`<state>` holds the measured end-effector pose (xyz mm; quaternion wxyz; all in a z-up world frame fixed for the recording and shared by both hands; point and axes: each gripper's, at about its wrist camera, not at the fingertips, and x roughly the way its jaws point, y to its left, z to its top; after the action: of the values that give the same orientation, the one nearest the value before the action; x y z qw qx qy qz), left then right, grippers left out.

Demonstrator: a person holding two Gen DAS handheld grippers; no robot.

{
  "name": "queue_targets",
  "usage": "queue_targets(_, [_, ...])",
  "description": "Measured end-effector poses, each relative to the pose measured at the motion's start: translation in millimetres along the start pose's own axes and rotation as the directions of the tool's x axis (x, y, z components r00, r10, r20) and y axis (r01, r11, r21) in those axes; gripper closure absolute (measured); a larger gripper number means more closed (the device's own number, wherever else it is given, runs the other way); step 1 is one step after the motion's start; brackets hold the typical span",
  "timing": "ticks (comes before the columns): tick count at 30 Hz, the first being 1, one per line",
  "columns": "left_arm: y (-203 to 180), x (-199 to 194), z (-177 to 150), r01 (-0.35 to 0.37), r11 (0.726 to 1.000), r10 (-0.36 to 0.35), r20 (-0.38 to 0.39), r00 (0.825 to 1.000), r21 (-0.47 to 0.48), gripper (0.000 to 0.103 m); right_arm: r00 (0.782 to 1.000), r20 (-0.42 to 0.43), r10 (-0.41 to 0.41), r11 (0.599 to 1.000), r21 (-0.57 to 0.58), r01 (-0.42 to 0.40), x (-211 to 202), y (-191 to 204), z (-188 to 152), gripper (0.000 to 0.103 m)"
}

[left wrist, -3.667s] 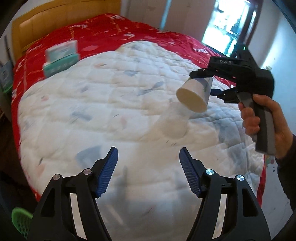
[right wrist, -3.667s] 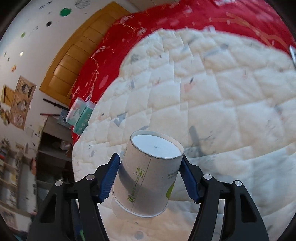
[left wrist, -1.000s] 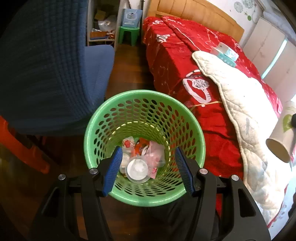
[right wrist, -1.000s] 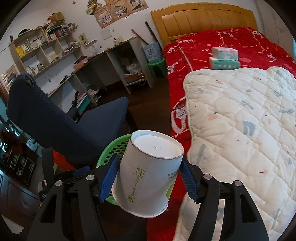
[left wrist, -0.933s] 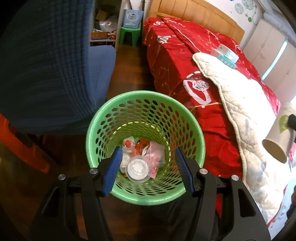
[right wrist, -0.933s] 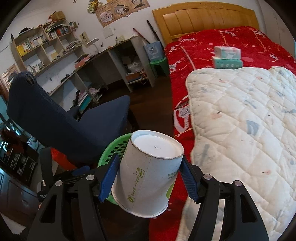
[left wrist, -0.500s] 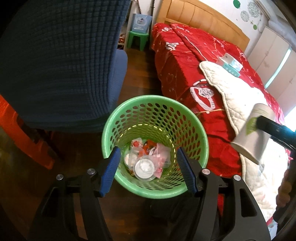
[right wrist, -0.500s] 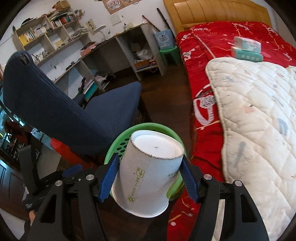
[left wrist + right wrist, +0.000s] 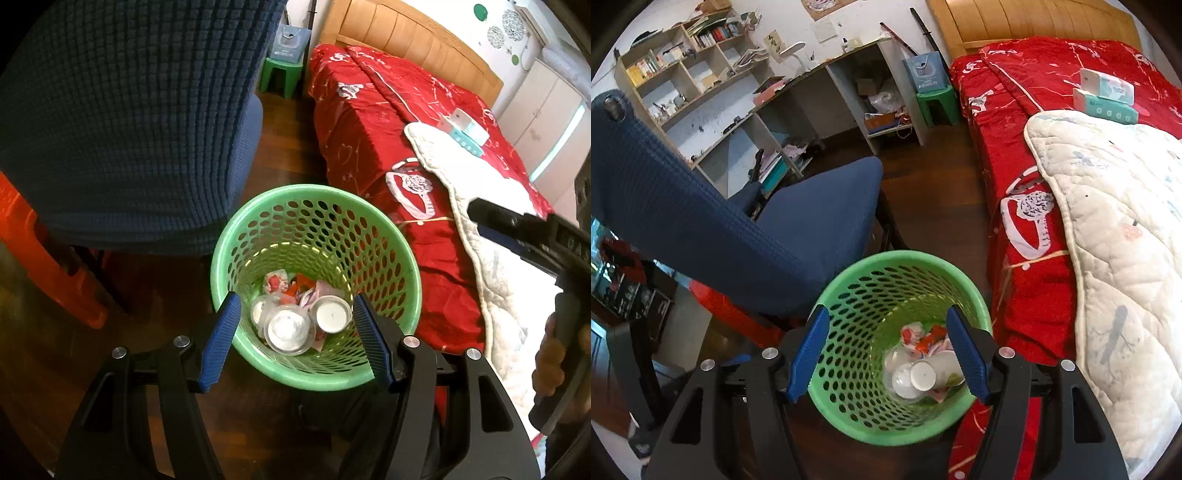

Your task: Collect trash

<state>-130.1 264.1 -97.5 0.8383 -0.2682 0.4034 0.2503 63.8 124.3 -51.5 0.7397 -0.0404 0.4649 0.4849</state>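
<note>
A green perforated basket (image 9: 314, 190) stands on the dark wood floor between a blue chair and the bed. Wrappers, a clear plastic cup (image 9: 290, 330) and a white paper cup (image 9: 332, 316) lie at its bottom. My left gripper (image 9: 295, 297) hangs open above the basket's near rim, with nothing between its blue pads. My right gripper (image 9: 886, 312) is also open and empty over the basket (image 9: 897, 254), and the paper cup (image 9: 932, 371) lies on its side below it. In the left wrist view the right gripper (image 9: 478, 219) enters from the right, held by a hand (image 9: 550, 362).
A blue office chair (image 9: 701, 229) stands close on the basket's left, with an orange object (image 9: 44, 266) beneath it. The bed's red cover (image 9: 369, 147) and white quilt (image 9: 1126, 240) border the right. Tissue packs (image 9: 1106, 96) lie on the bed. A green stool (image 9: 936, 101) and a desk stand behind.
The paper cup has left the right gripper's pads and now lies in the basket. The right gripper moved in over the basket and down. The left gripper stayed about where it was.
</note>
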Motion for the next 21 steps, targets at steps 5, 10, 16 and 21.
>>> queue_targets(5, [-7, -4, 0, 0.008, 1.0, -0.008, 0.008, 1.0, 0.007, 0.04, 0.999, -0.009, -0.041, 0.998, -0.037, 0.041, -17, -3, -16, 0.035])
queue_targets(10, [-23, -10, 0, 0.018, 0.999, -0.019, 0.019, 1.0, 0.041, 0.039, 0.993, -0.002, -0.117, 0.99, -0.075, 0.117, -42, -10, -35, 0.033])
queue_targets(16, [-48, -20, 0, 0.031, 0.995, -0.035, 0.04, 0.999, 0.095, 0.034, 0.978, 0.03, -0.207, 0.971, -0.115, 0.21, -66, -14, -50, 0.027])
queue_targets(21, [-69, -27, 2, 0.032, 0.99, -0.041, 0.062, 0.997, 0.135, 0.029, 0.958, 0.053, -0.28, 0.949, -0.136, 0.285, -83, -15, -59, 0.022])
